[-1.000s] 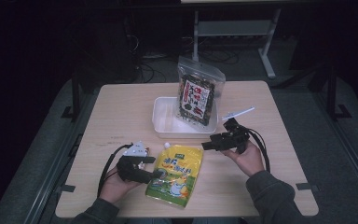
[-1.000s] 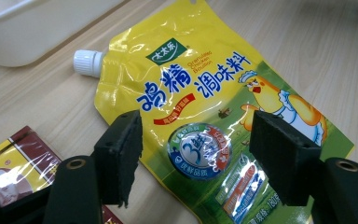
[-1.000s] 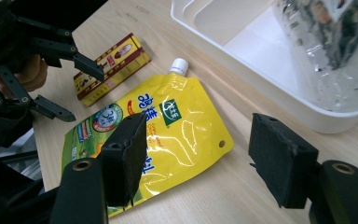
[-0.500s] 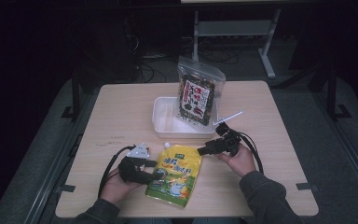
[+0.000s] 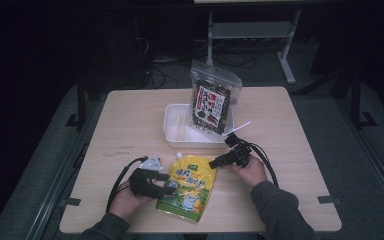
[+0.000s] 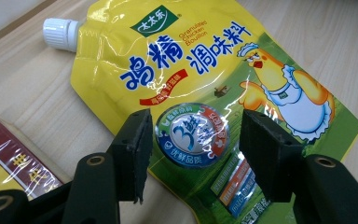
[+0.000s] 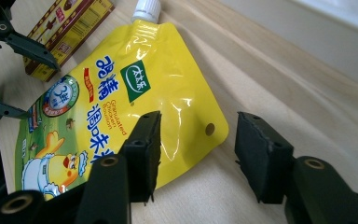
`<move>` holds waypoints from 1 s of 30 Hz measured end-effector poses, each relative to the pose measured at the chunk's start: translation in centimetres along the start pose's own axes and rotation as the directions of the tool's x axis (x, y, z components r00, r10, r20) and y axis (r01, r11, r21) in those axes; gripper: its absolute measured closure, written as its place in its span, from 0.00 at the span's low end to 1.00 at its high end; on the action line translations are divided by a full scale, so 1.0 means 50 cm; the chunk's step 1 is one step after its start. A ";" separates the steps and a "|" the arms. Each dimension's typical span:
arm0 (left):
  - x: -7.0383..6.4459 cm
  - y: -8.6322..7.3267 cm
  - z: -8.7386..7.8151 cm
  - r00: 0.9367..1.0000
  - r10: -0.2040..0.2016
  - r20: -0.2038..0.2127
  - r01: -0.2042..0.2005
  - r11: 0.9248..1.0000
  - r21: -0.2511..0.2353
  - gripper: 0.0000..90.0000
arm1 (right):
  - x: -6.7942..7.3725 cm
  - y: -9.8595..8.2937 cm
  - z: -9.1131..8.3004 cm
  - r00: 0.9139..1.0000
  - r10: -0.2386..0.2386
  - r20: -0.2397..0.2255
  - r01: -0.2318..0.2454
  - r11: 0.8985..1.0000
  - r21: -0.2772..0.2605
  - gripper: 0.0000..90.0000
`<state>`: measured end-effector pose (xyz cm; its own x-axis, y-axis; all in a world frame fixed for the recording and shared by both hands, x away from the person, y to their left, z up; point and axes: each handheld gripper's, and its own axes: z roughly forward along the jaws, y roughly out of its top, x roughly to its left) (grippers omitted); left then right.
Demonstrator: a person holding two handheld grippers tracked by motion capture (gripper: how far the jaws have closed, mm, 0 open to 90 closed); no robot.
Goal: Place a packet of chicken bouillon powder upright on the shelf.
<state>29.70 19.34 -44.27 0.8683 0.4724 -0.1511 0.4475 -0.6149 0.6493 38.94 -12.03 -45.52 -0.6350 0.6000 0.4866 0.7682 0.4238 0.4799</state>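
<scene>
- The pouch (image 5: 186, 187) lies flat at lower centre of the high view, on the table (image 5: 290, 130), its white cap (image 5: 179, 156) pointing up-frame toward the tray (image 5: 172, 131).
- The left gripper (image 5: 169, 189) sits at the pouch's left edge. In the left gripper view its jaws stand wide apart over the round seal, holding nothing.
- The right gripper (image 5: 214, 163) is at the pouch's upper right corner. In the right gripper view its jaws gape either side of that corner, near the punched hole (image 7: 209, 129), also empty.
- A small box (image 7: 67, 29) lies just beside the pouch, in the upper left of the right gripper view.
- The pouch looks soft, glossy and probably slippery, with loose granules inside that would shift and sag.
- Best hold, I judge: the flat sealed corner or the stiff neck below the cap.
</scene>
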 end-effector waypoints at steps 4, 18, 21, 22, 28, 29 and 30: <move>0.000 -0.001 0.004 1.000 0.001 0.001 -0.001 1.000 0.014 0.49 | -0.004 0.002 0.009 1.000 0.005 -0.024 -0.005 1.000 0.017 0.65; 0.003 -0.001 0.006 1.000 -0.008 0.003 0.008 1.000 0.006 0.47 | -0.014 0.002 0.000 0.996 0.022 -0.084 -0.021 1.000 0.023 0.99; 0.005 0.000 0.002 1.000 -0.012 0.004 0.012 1.000 -0.006 0.45 | -0.010 0.002 -0.010 0.996 0.017 -0.089 -0.015 1.000 0.019 1.00; 0.006 0.000 0.001 1.000 -0.016 0.005 0.016 1.000 -0.013 0.44 | -0.008 0.001 -0.014 0.996 0.015 -0.091 -0.013 1.000 0.021 1.00; 0.009 0.002 -0.006 0.999 -0.041 -0.008 0.040 0.998 -0.043 0.33 | 0.005 0.001 -0.041 0.995 -0.007 -0.101 0.006 1.000 -0.015 1.00; 0.009 0.003 -0.007 0.999 -0.048 -0.008 0.047 0.998 -0.049 0.31 | 0.008 0.000 -0.045 0.995 -0.011 -0.104 0.009 1.000 -0.022 1.00; 0.010 0.003 -0.008 0.999 -0.050 -0.009 0.049 0.997 -0.054 0.29 | 0.010 0.000 -0.050 0.994 -0.019 -0.106 0.016 0.999 -0.029 1.00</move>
<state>30.12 19.75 -43.95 0.8430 0.5082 -0.1764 0.4774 -0.5557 0.6806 38.42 -13.43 -43.46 -0.6544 0.5165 0.5523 0.7554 0.4136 0.5082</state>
